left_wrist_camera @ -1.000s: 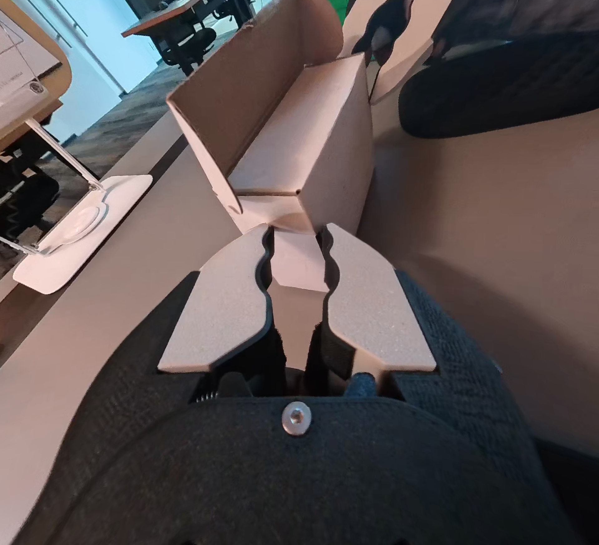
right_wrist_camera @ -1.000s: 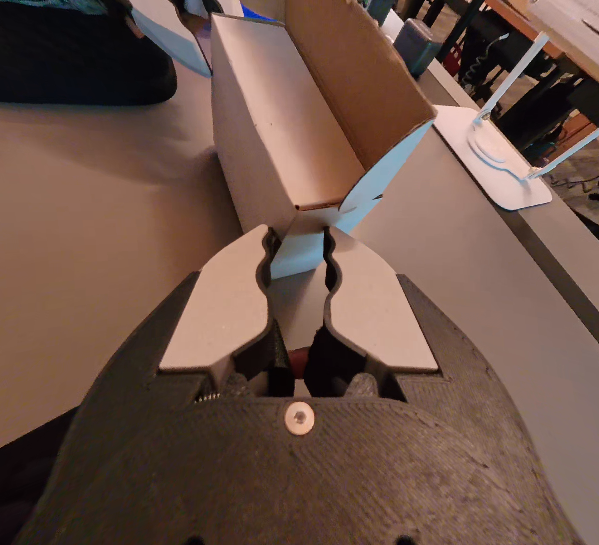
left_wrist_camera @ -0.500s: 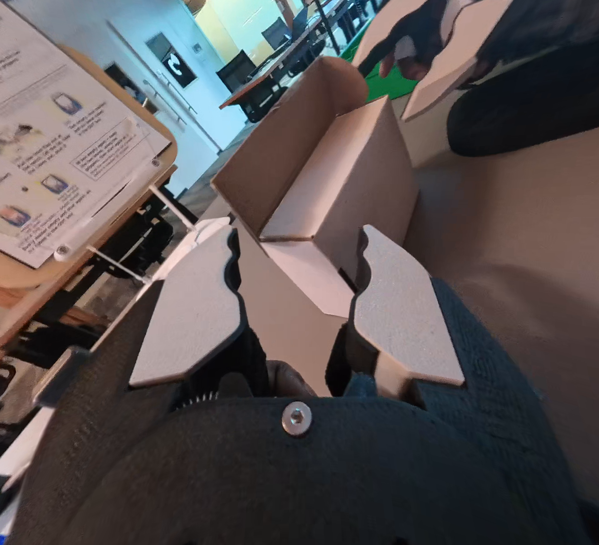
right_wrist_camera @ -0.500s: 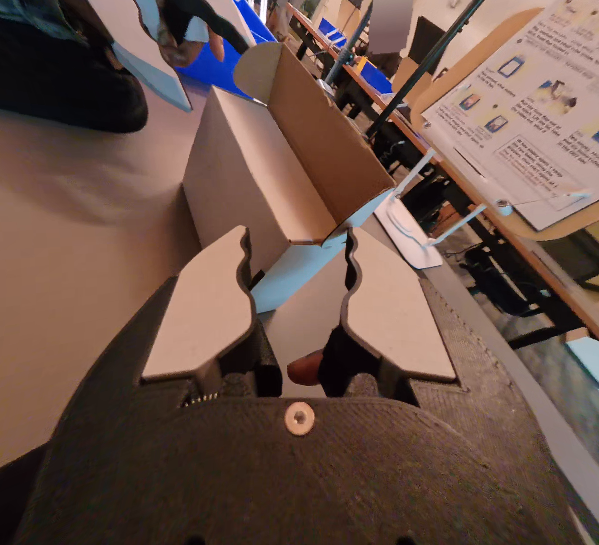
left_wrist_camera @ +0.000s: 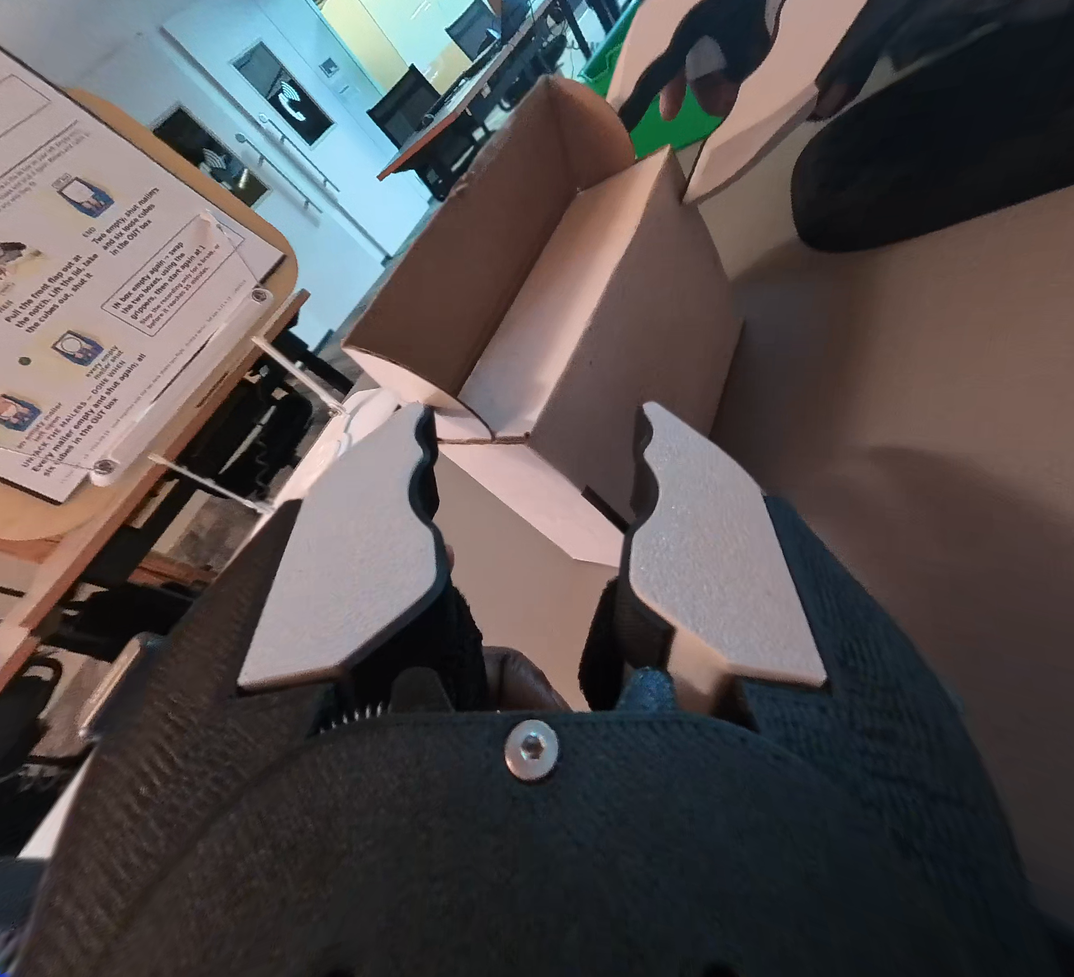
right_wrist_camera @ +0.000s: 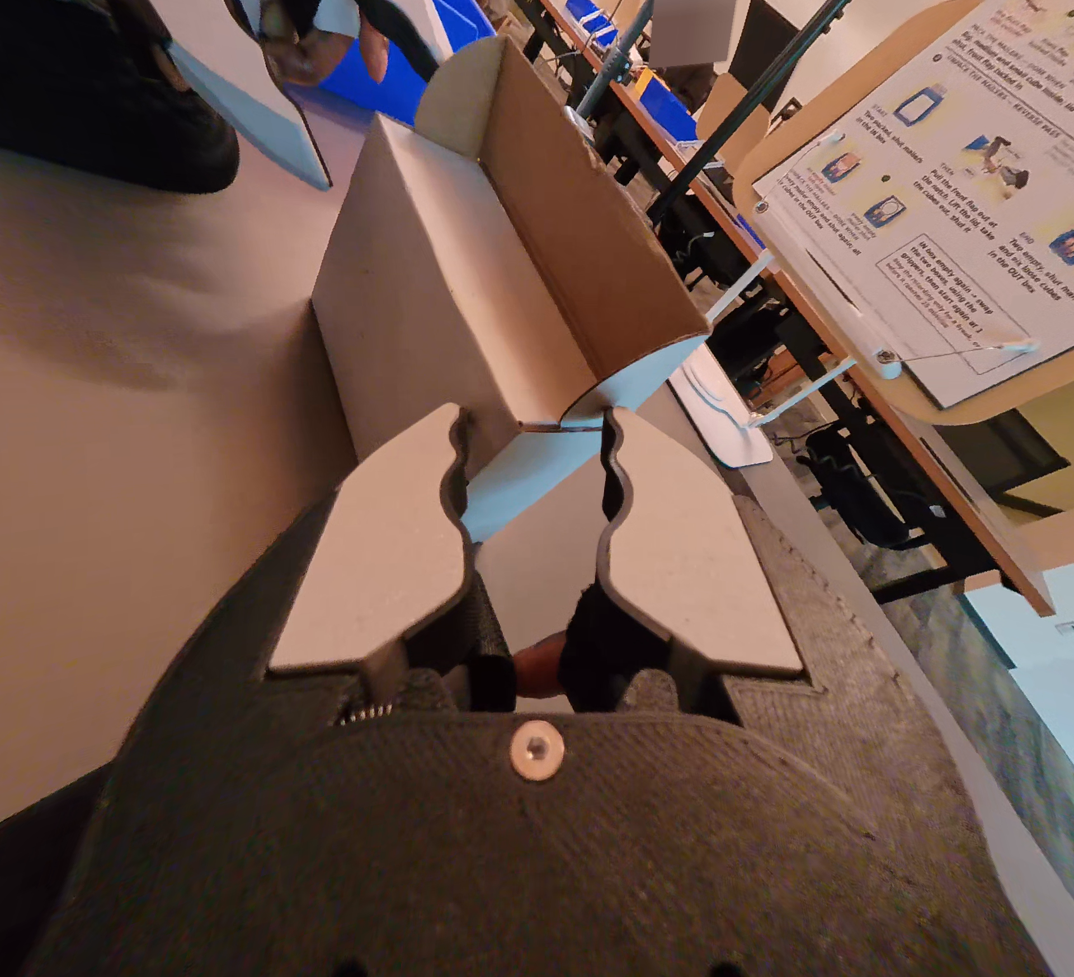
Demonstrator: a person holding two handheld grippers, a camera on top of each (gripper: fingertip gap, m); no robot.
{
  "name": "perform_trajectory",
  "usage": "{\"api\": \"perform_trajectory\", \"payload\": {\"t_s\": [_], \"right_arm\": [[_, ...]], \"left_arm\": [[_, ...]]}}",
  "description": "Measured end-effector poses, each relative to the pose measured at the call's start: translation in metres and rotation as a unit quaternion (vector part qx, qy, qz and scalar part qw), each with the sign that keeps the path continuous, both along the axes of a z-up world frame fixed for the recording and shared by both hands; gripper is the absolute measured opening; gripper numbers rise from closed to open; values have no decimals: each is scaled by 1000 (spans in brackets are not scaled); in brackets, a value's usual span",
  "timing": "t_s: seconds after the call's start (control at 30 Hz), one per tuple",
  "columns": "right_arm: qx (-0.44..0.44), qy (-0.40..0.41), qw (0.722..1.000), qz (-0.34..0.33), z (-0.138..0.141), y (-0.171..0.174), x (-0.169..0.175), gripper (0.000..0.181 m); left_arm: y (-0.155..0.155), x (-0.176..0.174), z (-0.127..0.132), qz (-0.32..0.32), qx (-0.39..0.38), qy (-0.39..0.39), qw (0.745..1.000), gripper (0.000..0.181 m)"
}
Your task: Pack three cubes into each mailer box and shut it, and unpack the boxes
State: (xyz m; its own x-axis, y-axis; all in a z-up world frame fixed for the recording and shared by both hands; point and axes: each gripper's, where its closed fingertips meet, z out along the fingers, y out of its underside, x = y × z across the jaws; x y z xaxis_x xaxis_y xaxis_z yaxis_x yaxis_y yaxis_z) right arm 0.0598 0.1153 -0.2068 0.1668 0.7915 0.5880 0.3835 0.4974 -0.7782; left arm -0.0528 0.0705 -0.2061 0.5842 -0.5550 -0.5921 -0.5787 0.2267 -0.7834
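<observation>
A brown cardboard mailer box point(left_wrist_camera: 627, 321) lies on the table between my two grippers, with its long flap point(left_wrist_camera: 465, 263) standing upright on the far side. My left gripper point(left_wrist_camera: 534, 420) is open at one end of the box, and the white end tab point(left_wrist_camera: 523, 501) lies loose between its fingers. My right gripper point(right_wrist_camera: 536, 417) is open at the other end of the box point(right_wrist_camera: 418, 275), with that end's tab point(right_wrist_camera: 523, 478) in the gap, not pinched. Each view shows the other gripper's fingers point(left_wrist_camera: 773, 77) point(right_wrist_camera: 244, 94) past the box. No cubes are in view.
An instruction board on a stand point(left_wrist_camera: 116, 321) point(right_wrist_camera: 941, 228) stands beyond the table's far edge, with its white base point(right_wrist_camera: 720, 414) on the table near the box. A green bin point(left_wrist_camera: 668, 118) and a blue bin point(right_wrist_camera: 395, 77) lie behind the box. The table point(left_wrist_camera: 901, 426) stretches out on the near side.
Both grippers were closed narrowly around the box's end tabs. Both have opened, let go of the tabs and tilted upward. The box has stayed in place.
</observation>
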Motion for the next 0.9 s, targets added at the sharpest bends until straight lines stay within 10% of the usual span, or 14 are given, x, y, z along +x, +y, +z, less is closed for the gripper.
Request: {"api": "perform_trajectory", "payload": {"t_s": [0.9], "right_arm": [[26, -41, 997, 54, 24, 5, -11, 75]], "left_arm": [[20, 2, 18, -57, 20, 69, 996, 78]]}}
